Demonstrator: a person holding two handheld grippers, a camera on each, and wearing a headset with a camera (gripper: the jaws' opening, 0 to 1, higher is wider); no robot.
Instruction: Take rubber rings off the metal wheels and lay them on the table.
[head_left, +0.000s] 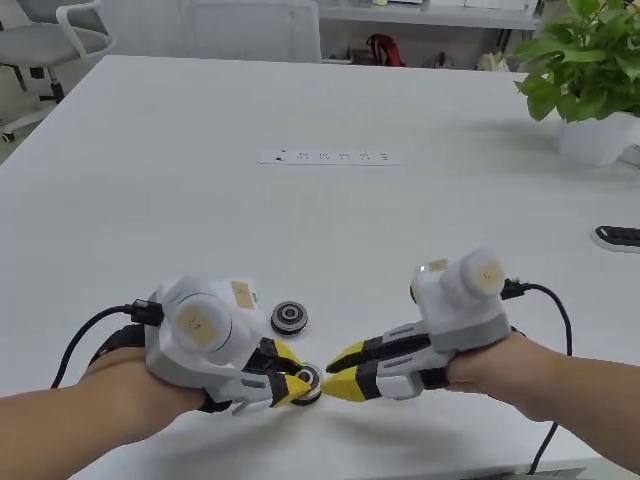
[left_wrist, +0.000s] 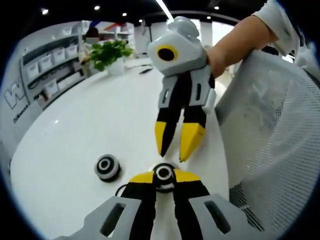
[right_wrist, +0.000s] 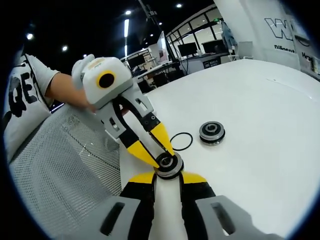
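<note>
A small metal wheel (head_left: 306, 381) with a black rubber ring around it is held just above the table's near edge, and my left gripper (head_left: 298, 385) is shut on it. In the left gripper view the wheel (left_wrist: 164, 174) sits between the yellow tips. My right gripper (head_left: 338, 382) points at it from the right, its jaws slightly apart and its tips (left_wrist: 174, 147) just short of the wheel. A second ringed wheel (head_left: 289, 317) lies flat on the table behind the grippers. A loose black rubber ring (right_wrist: 181, 141) lies on the table beside that wheel (right_wrist: 212, 132).
The white table (head_left: 320, 220) stretches far ahead, with a flush socket strip (head_left: 330, 157) in the middle. A potted plant (head_left: 590, 70) stands at the back right and a dark remote (head_left: 617, 237) lies at the right edge. A mesh chair (left_wrist: 270, 130) stands by the near edge.
</note>
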